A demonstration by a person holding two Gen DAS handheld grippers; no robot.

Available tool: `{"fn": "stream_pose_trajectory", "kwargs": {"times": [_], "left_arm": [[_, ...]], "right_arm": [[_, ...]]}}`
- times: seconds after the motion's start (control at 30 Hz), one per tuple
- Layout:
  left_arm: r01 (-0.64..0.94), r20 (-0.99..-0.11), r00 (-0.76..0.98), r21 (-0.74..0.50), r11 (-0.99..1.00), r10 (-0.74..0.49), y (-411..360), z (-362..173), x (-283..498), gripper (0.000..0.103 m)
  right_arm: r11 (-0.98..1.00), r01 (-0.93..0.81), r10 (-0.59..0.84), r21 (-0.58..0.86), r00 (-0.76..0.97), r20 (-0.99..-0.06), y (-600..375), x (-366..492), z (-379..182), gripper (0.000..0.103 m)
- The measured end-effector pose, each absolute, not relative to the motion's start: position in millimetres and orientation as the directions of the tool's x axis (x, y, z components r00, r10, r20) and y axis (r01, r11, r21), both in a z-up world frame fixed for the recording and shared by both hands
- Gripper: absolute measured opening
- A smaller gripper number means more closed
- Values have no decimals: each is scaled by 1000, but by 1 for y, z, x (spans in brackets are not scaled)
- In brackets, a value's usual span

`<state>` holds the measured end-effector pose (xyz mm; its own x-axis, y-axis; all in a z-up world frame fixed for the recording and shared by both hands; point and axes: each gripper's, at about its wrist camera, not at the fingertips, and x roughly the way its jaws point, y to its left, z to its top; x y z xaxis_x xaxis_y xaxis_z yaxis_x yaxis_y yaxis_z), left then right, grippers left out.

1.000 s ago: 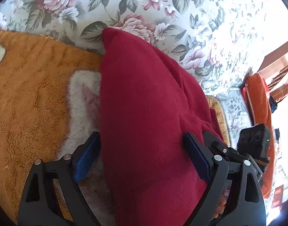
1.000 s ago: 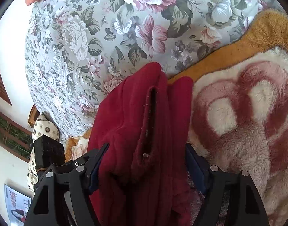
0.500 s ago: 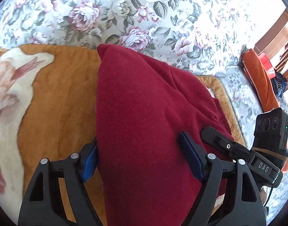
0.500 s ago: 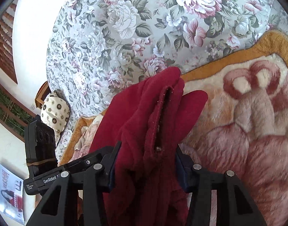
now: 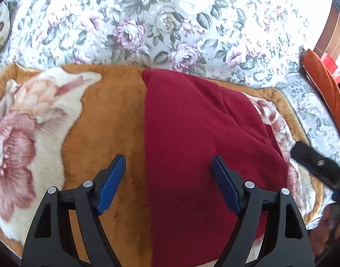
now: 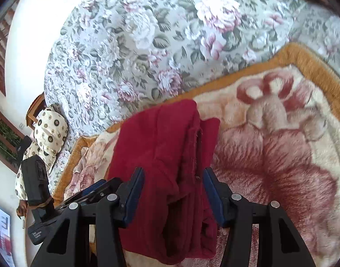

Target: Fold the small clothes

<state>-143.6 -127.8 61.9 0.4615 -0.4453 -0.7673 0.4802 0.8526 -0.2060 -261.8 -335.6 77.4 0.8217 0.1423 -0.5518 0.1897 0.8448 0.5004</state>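
Note:
A dark red fleece garment (image 5: 199,146) lies folded on an orange and cream plush blanket (image 5: 107,115). My left gripper (image 5: 169,178) is open above it, its right finger over the cloth and its left finger over the blanket, holding nothing. In the right wrist view the same garment (image 6: 167,155) shows a folded edge with a seam. My right gripper (image 6: 173,191) has its jaws apart on either side of that fold; I cannot tell whether the pads press the cloth.
The blanket (image 6: 281,155) lies on a floral bedsheet (image 5: 170,22). An orange cushion (image 5: 325,84) is at the right edge. A spotted cream pillow (image 6: 47,133) lies at the bed's far left. The left gripper's body (image 6: 36,189) shows beside the garment.
My left gripper has let go of the garment and opened wide, and pulled back. The garment now lies flat on the blanket. My right gripper has drawn back a little.

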Motion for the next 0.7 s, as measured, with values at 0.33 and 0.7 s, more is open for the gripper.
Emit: {"fn": "stream_pose_trajectory", "kwargs": {"times": [0.33,0.7], "left_arm": [[446,-740,565,-99,890,-366,-130,60,-129,80],[450,-758,539,-108,887,-366,-138,52,-117,80]], "right_arm": [[952,143,81,272,736,-673,-306,-209,70,27],[977,124,40,174,691,-722,-304,-190,45,27]]}}
